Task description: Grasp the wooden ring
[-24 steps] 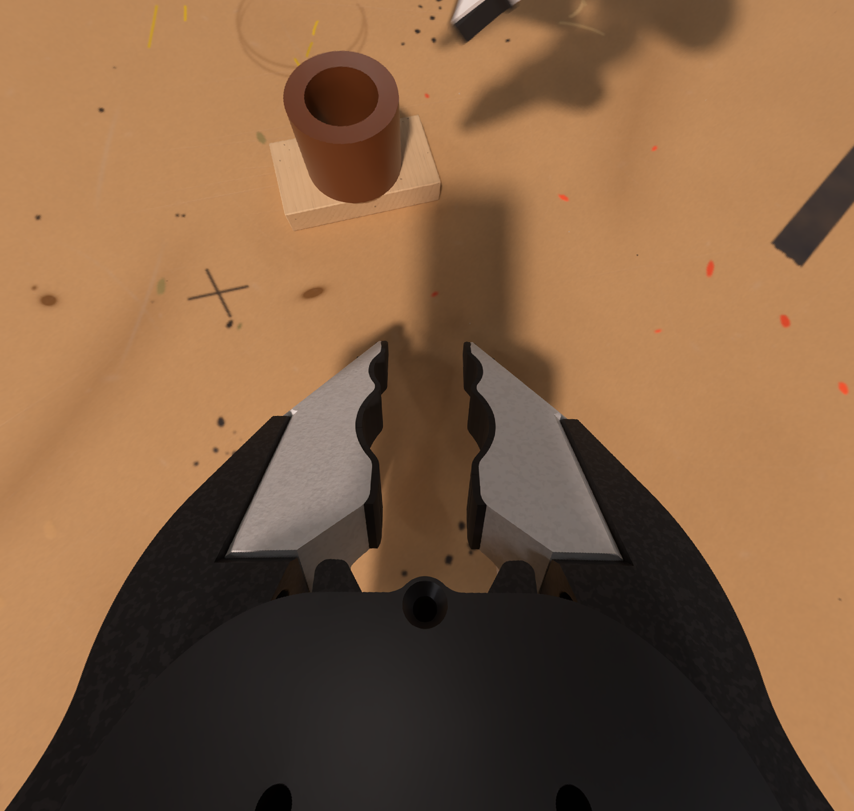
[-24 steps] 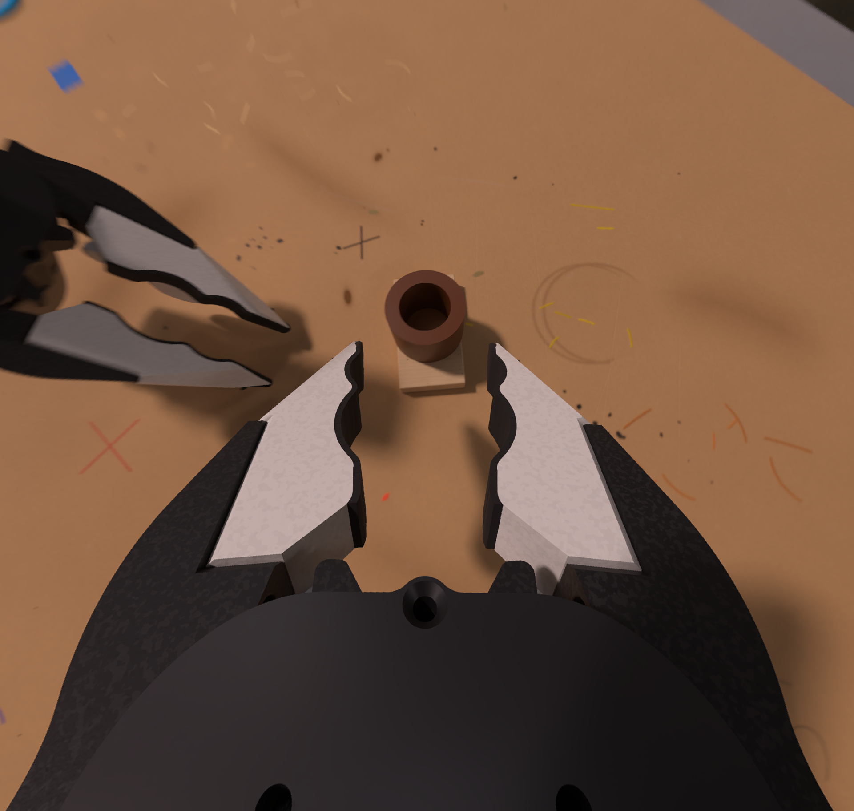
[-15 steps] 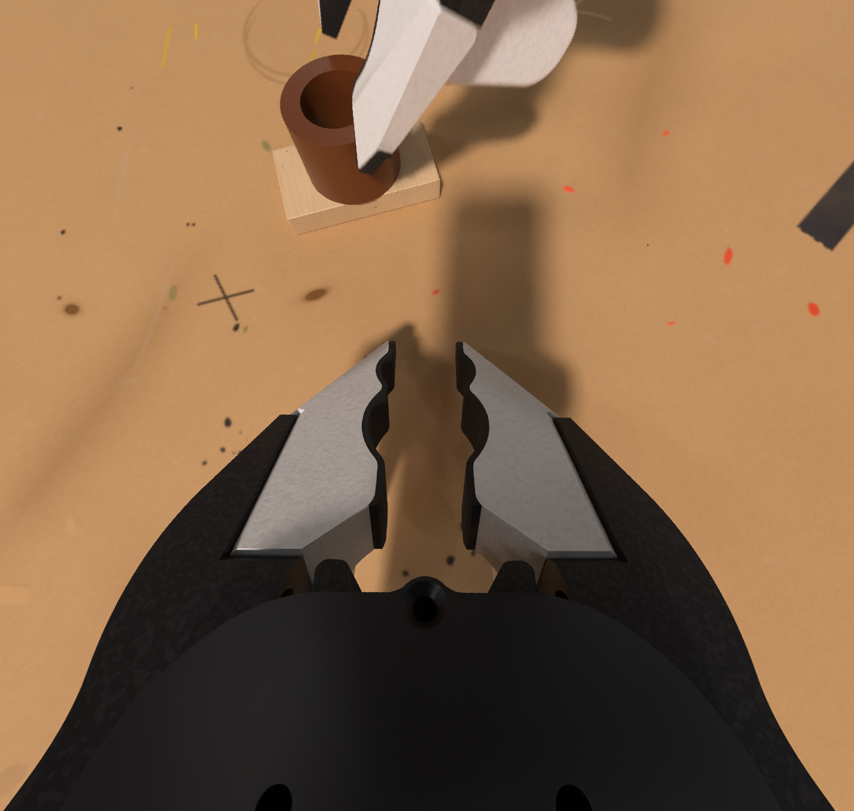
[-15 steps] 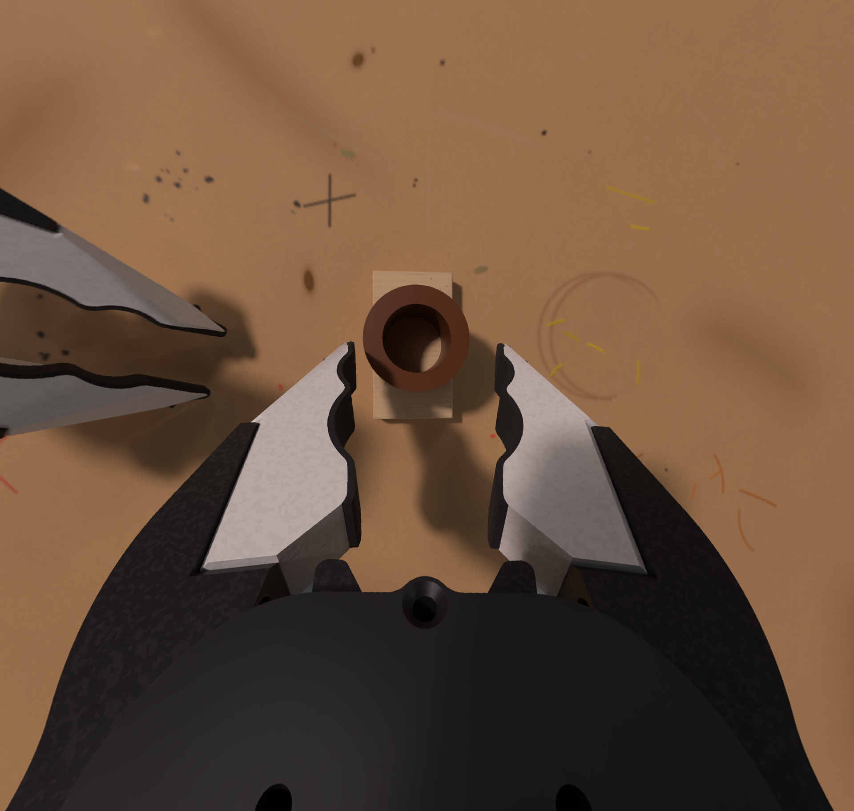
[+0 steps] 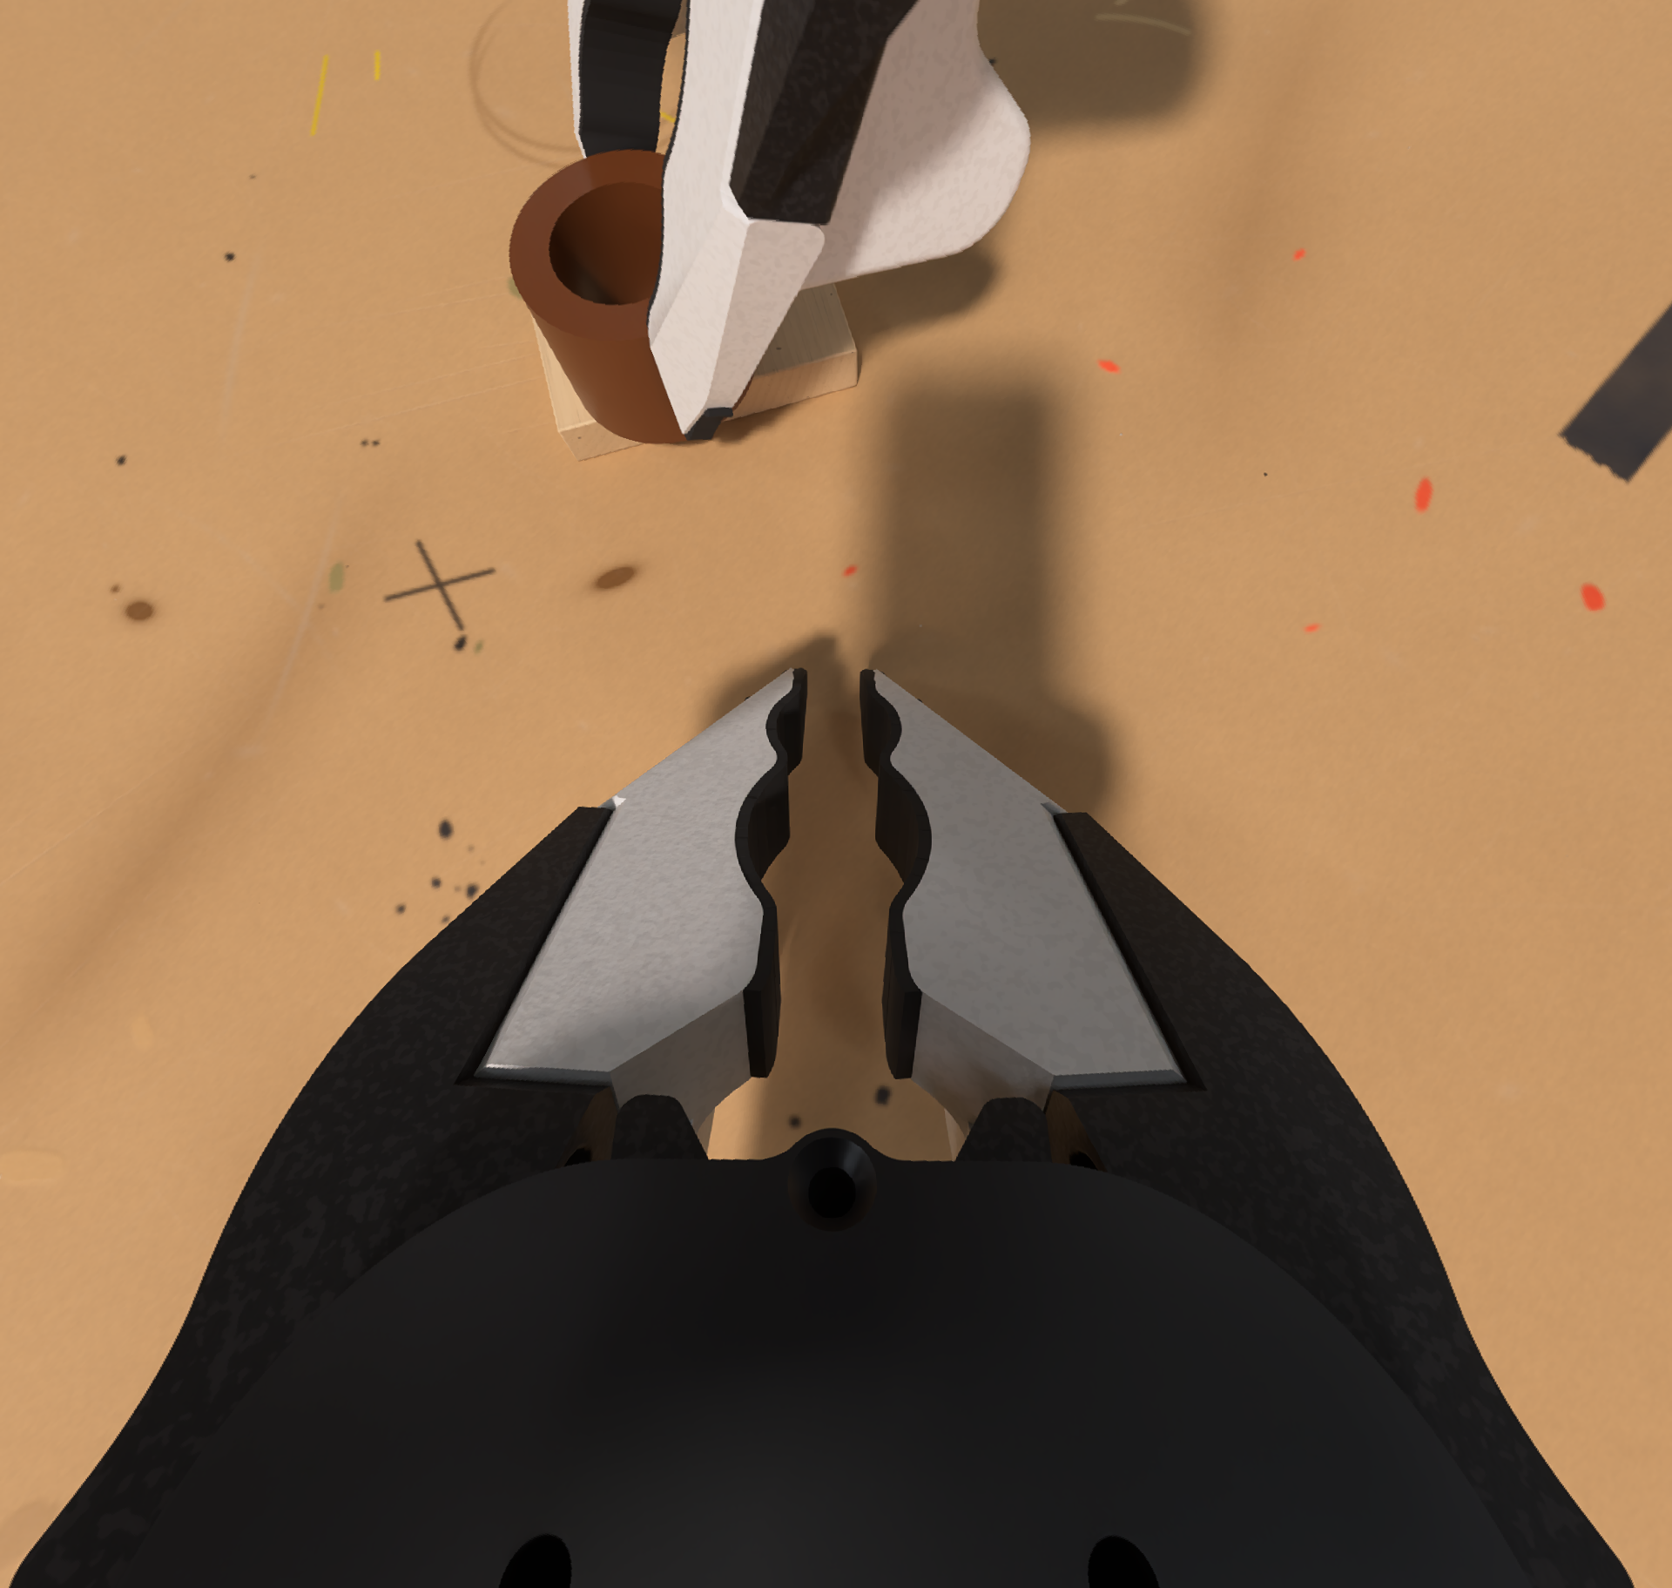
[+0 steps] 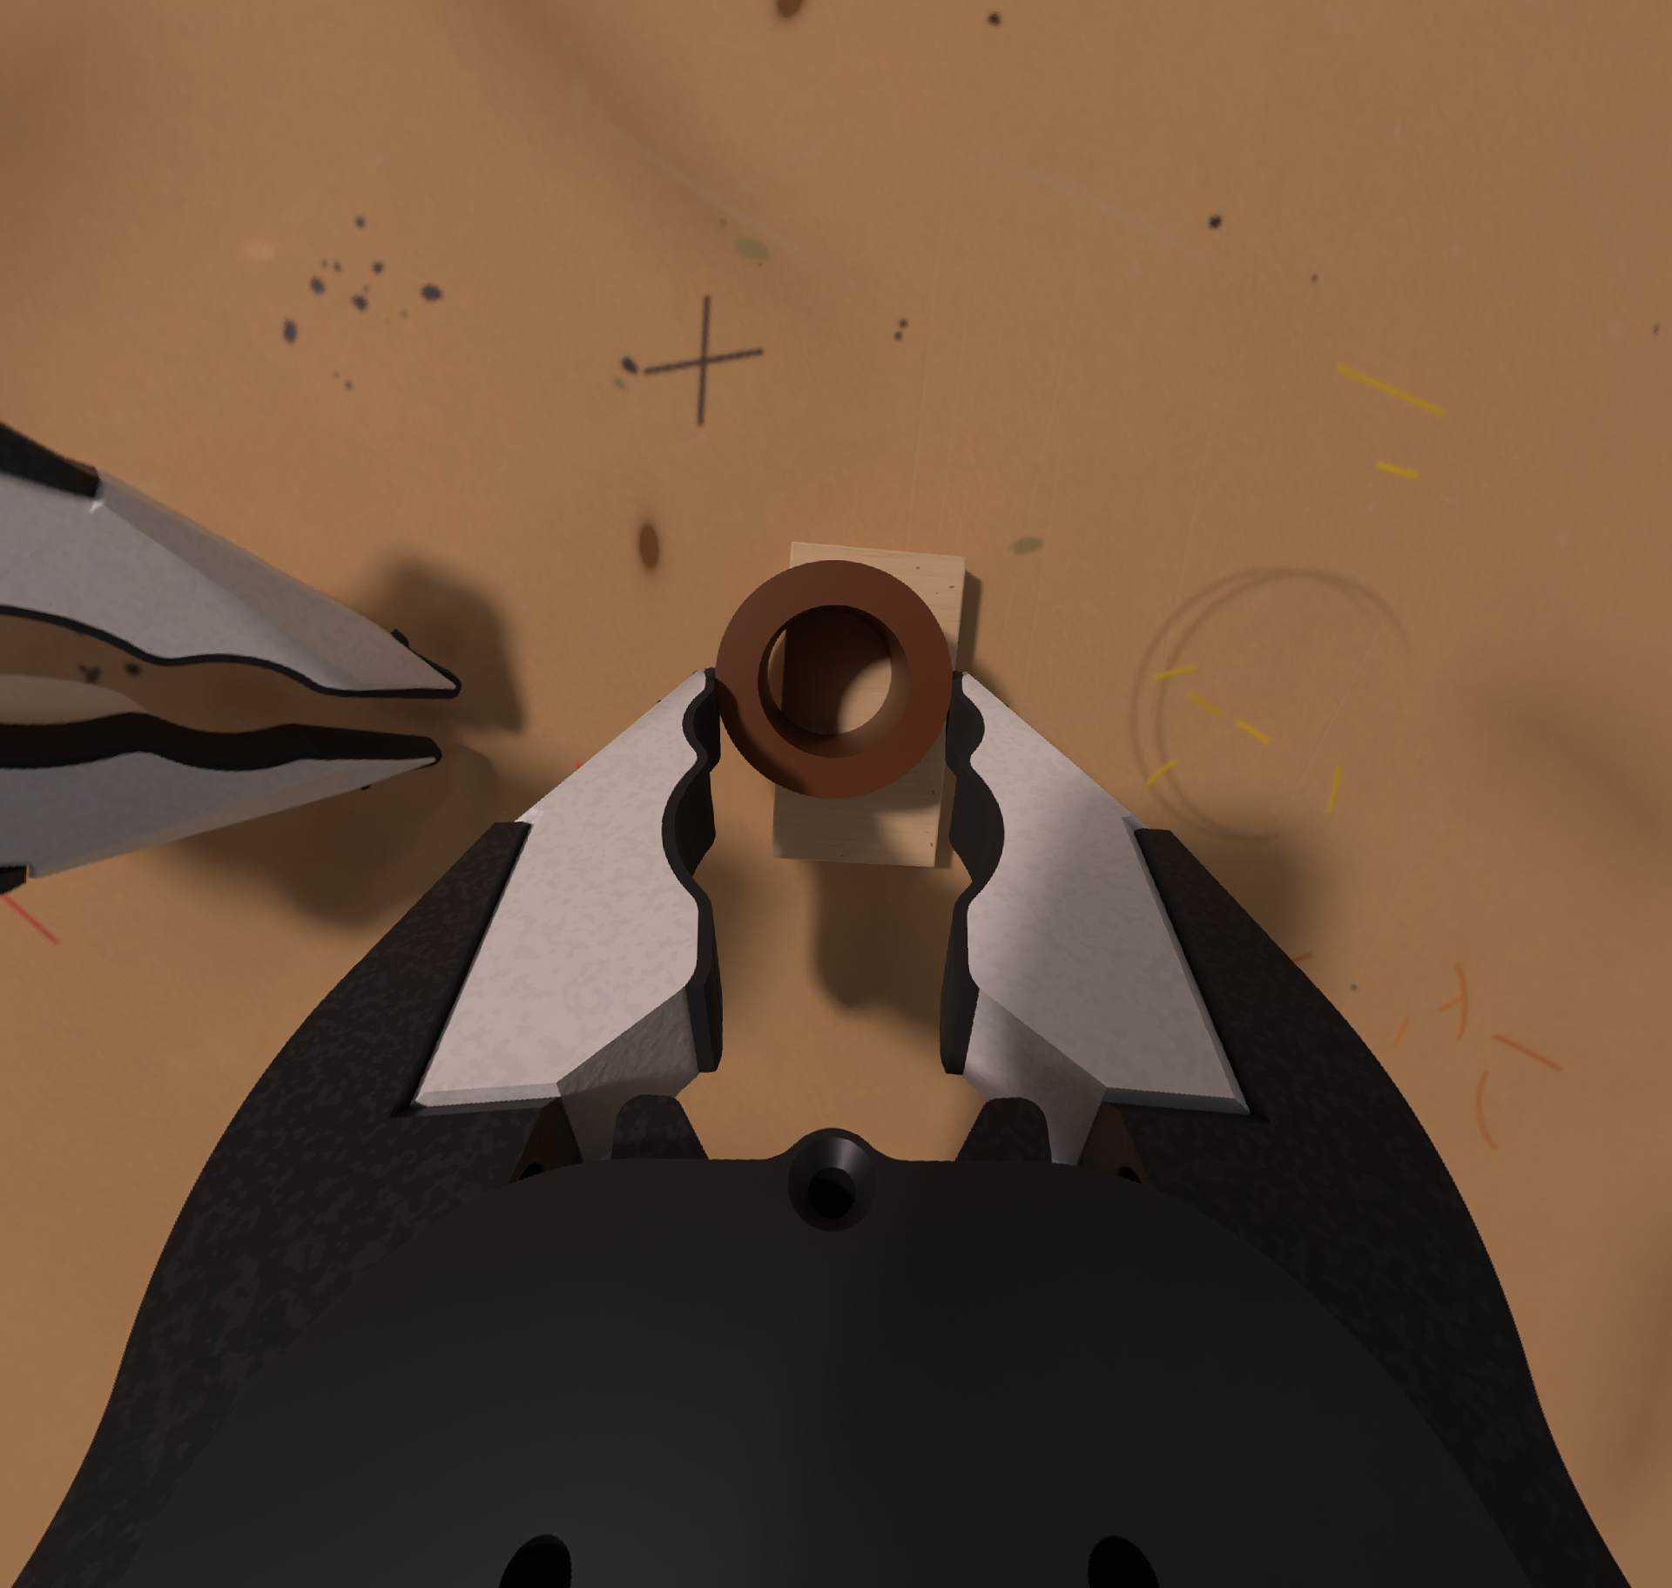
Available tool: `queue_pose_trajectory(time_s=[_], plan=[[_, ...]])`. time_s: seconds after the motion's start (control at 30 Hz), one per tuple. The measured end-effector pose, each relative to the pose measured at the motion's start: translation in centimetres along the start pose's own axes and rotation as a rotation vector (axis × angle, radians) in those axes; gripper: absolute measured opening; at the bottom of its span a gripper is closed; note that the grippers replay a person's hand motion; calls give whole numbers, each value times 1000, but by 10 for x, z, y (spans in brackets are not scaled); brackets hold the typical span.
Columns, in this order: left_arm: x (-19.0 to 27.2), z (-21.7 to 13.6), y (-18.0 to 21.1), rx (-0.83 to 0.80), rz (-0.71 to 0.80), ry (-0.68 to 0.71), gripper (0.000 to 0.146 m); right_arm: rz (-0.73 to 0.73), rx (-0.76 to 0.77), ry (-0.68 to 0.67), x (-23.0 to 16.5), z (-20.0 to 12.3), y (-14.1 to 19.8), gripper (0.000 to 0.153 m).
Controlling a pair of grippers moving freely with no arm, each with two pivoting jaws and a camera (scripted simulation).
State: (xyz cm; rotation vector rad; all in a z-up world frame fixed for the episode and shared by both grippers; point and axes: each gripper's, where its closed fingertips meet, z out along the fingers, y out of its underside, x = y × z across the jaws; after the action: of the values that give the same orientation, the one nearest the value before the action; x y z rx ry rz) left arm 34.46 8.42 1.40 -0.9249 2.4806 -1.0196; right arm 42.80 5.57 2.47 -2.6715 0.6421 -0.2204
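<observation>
**Wooden ring straddled on its block, not yet pinched**

The wooden ring (image 6: 832, 677) is found just above the middle of the right wrist view, standing upright on a pale wooden block (image 6: 864, 830) that lies flat on the tan tabletop (image 6: 1176, 142). It is really a short, thick-walled tube: its bore is seen almost end-on here, so its axis is judged to run vertically, open end up, with the block visible through the hole. In the left wrist view the same ring (image 5: 593, 305) sits in the upper middle of the frame, its tall brown wall shown side-on. The block appears to be there to lift the ring clear of the table, so that fingertips can be brought down past the wall without scraping the surface.

The right gripper (image 6: 832, 685) is held above the ring and pointed downward, its jaws spread and set on either side of the rim. The fingertips (image 6: 701, 685) look to be at or very near the outer wall, though a firm pinch cannot be confirmed. A hold across the round wall is judged sensible, since the curve settles between the scalloped pads.

The left gripper (image 5: 831, 676) is kept well apart in the lower middle of its own frame, its jaws nearly together with a narrow gap and nothing between them, presumably parked out of the way
</observation>
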Motion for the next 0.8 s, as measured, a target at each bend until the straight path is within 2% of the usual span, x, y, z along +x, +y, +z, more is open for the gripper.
queue_pose_trajectory(time_s=[0.03,0.17,0.3,0.43,0.57,0.6,0.7,0.73,0.8], plan=[[0,0,0,0,0,0,11,-20,-4,5,0,0,0,50],[-1,0,0,0,1,-6,10,66,-33,8,19,-1,8,50],[-3,1,0,-5,-2,-24,0,-34,-45,-12,-6,-2,6,50],[-3,2,-1,-17,6,-49,0,89,-80,3,24,-3,12,50],[-1,3,-1,-25,-8,-42,0,-55,-85,-37,-16,-1,4,50],[2,3,-2,-20,-9,-30,0,-53,-87,-33,-11,-1,3,50],[5,4,-2,-23,-1,-24,0,116,-110,26,44,0,10,50],[6,4,-2,-25,2,-26,0,136,-117,14,48,1,10,50],[6,3,-2,-24,-4,-17,0,19,-110,-8,21,3,2,51]])
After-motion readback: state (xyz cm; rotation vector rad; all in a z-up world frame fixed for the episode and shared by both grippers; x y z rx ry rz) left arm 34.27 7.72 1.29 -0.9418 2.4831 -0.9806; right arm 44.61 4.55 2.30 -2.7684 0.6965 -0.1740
